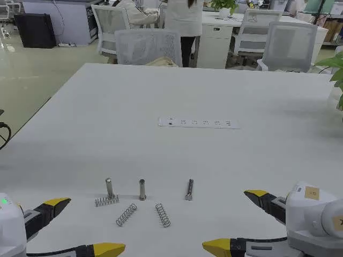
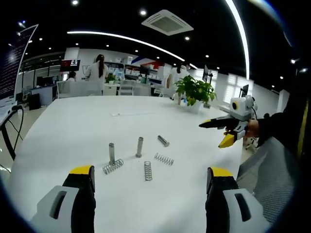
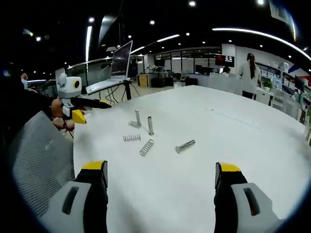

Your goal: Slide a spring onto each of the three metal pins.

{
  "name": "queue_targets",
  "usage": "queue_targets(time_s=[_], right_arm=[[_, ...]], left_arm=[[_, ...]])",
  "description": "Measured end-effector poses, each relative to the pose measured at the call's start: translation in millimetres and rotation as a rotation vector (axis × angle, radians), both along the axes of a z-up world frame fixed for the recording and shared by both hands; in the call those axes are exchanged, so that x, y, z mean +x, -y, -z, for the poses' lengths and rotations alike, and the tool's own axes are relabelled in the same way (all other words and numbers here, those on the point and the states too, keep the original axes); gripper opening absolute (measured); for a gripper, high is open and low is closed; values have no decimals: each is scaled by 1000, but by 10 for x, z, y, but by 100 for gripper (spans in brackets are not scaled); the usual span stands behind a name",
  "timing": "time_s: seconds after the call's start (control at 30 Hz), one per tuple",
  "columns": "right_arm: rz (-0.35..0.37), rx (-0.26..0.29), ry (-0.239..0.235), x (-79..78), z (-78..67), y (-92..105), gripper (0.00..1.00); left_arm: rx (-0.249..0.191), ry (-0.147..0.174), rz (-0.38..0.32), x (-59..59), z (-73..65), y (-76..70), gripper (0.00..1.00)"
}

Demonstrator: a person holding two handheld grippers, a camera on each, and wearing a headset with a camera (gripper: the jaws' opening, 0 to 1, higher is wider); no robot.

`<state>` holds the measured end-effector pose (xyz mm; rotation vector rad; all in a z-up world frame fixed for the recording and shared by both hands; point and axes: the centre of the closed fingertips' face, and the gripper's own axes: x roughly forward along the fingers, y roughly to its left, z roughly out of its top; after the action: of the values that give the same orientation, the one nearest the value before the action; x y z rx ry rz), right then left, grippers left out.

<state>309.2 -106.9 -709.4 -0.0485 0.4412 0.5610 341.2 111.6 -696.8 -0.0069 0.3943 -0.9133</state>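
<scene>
Three metal pins lie near the white table's front edge. The left pin (image 1: 109, 187) and the middle pin (image 1: 142, 189) stand upright, and the right pin (image 1: 189, 189) lies flat. One spring (image 1: 106, 201) rests against the left pin's base. Two more springs (image 1: 126, 214) (image 1: 162, 214) lie loose just in front. My left gripper (image 1: 88, 225) is open at the bottom left, short of the springs and holding nothing. My right gripper (image 1: 231, 220) is open at the bottom right, also holding nothing. In the left gripper view the pins (image 2: 140, 146) and springs (image 2: 147, 170) lie ahead of the open jaws.
A white power strip (image 1: 198, 123) lies flat in the middle of the table (image 1: 257, 160). Mesh office chairs (image 1: 147, 47) stand along the far edge, with people behind them. A green plant (image 1: 336, 69) reaches in at the right edge.
</scene>
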Motion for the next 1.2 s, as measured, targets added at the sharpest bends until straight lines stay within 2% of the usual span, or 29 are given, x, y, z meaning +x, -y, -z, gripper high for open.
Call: queue_targets(time_s=[0.33,0.57,1.2], right_arm=[[11,-14,-15,-14,36,95,88],[11,-15,-17,-18,41,98,87],[3,-25,-46,-23,99,89,87]], left_arm=[[-27,13,-11,38,-40,17,91],[-30,16,-20,40,-51,-17,91],[-27,13,-4,18,-37,13,90]])
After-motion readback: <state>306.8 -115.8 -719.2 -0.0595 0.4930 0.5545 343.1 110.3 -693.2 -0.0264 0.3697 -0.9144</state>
